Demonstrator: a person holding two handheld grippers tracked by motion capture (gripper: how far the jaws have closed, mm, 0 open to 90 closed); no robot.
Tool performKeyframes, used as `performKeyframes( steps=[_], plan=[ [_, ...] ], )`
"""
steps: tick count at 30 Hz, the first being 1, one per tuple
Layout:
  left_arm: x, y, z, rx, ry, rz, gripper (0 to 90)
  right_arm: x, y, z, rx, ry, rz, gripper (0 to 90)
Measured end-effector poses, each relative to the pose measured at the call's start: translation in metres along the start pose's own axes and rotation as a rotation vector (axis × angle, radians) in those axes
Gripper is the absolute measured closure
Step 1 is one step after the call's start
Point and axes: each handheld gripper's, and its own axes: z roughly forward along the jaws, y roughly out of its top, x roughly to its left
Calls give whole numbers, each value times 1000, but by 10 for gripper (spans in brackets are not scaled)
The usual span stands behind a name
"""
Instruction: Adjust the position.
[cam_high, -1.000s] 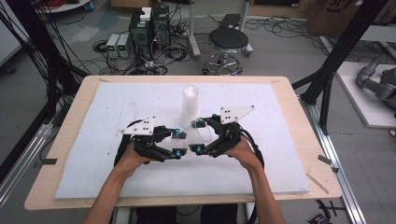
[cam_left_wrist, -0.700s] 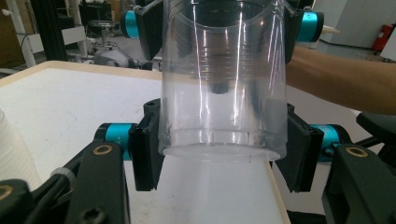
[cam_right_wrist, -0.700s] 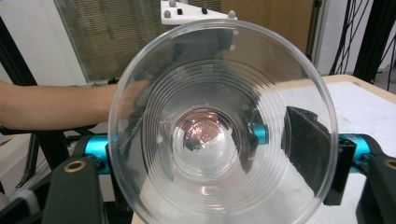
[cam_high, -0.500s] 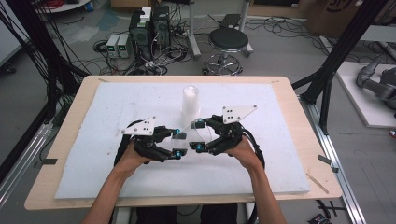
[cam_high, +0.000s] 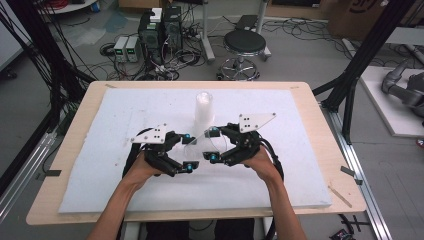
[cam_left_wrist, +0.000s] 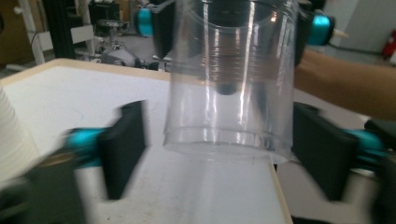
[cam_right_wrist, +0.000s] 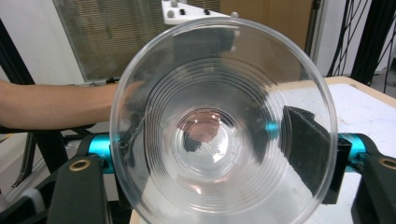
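- A clear plastic cup (cam_high: 199, 144) is gripped by the right tongs (cam_high: 214, 145), whose jaws have just been closing, above the white mat (cam_high: 100, 150) on the desk (cam_high: 75, 100).
- The left tongs (cam_high: 186, 151) have just been released, their jaws standing apart around the cup's base.
- A stack of white cups (cam_high: 203, 111) is seen just behind.
- No readable writing is seen.

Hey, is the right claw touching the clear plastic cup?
Touching. In the right gripper view, the right claw, whose jaws have just been closing, has its black pads pressed against opposite sides of the clear plastic cup between them.
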Motion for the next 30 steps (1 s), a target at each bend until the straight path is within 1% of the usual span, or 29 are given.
performKeyframes(
  steps=[1,2,3,8,10,13,15,17,18,19,20,22,23,26,27,28,29,30],
  plan=[
    [1,0,-1,-6,3,-6,17,0,0,-1,2,2,-5,322],
    [1,0,-2,-8,14,-2,17,-1,0,-2,1,-8,-6,329],
    [0,1,-3,-4,23,-1,17,-1,0,-2,0,-9,-6,329],
    [0,1,-4,6,31,4,17,-1,0,-4,5,-14,-2,329],
    [-1,1,-4,13,32,11,17,-1,0,-3,3,-13,-9,329],
    [-1,1,-4,11,34,11,17,-1,0,-4,6,-14,-2,330],
    [-1,1,-4,11,37,13,17,-1,0,-4,3,-16,-6,330],
    [-1,1,-5,16,46,13,17,-1,0,-5,7,-19,-7,330],
    [-2,1,-6,27,58,17,17,-1,0,-5,7,-19,-7,330],
    [-3,1,-8,37,76,20,17,-1,0,-5,10,-21,-5,330],
    [-3,0,-10,57,101,28,17,-2,0,-6,17,-35,-4,330],
    [-5,-1,-16,121,176,48,17,-2,0,-7,27,-40,1,329],
    [-6,-2,-19,143,209,48,17,-3,0,-8,39,-51,-5,329],
    [-7,-8,-33,158,280,28,17,-4,1,-11,72,-85,-7,329],
    [-8,-11,-38,163,305,20,17,-5,3,-13,100,-113,5,328],
    [-8,-13,-42,169,332,11,17,-5,3,-13,100,-113,5,328],
    [-9,-15,-47,173,360,6,17,-6,4,-14,108,-129,-2,329],
    [-9,-17,-52,172,391,2,17,-7,4,-15,123,-144,1,329]
  ],
)
